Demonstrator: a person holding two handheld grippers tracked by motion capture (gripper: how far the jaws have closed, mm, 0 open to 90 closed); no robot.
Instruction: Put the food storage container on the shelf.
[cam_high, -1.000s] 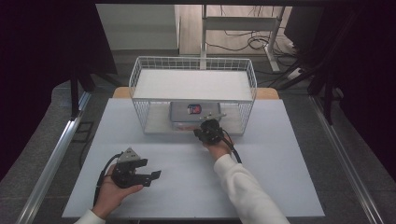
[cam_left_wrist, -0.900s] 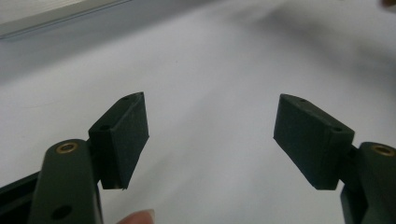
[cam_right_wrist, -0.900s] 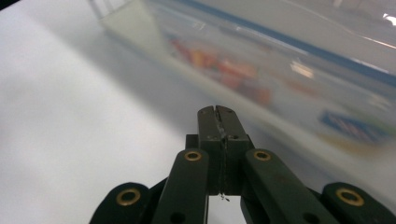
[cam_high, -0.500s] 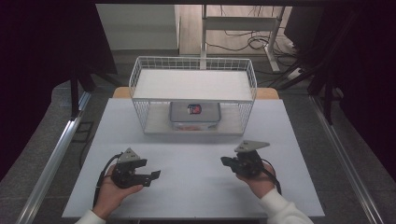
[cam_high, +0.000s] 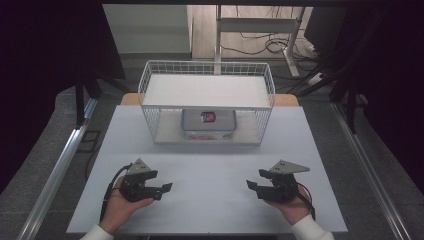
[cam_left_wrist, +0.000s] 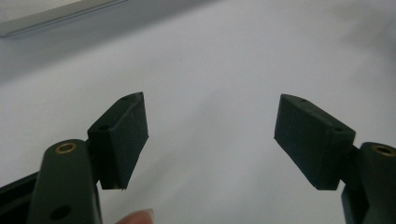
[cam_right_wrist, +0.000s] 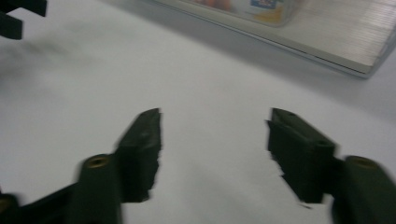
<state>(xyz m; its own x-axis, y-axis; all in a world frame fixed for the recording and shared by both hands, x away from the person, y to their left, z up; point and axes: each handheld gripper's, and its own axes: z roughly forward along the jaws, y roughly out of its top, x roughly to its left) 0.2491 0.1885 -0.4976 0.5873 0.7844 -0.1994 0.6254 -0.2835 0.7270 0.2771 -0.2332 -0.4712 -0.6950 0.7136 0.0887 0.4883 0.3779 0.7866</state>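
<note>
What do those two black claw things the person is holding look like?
Both are black. The left gripper and the right gripper each carry a grey three-cornered plate on top and a black cable trailing back past the wrist. Each has two flat, blocky dark pads, fixed to arms with a small brass-coloured ring. White sleeve cuffs show at the person's wrists.
</note>
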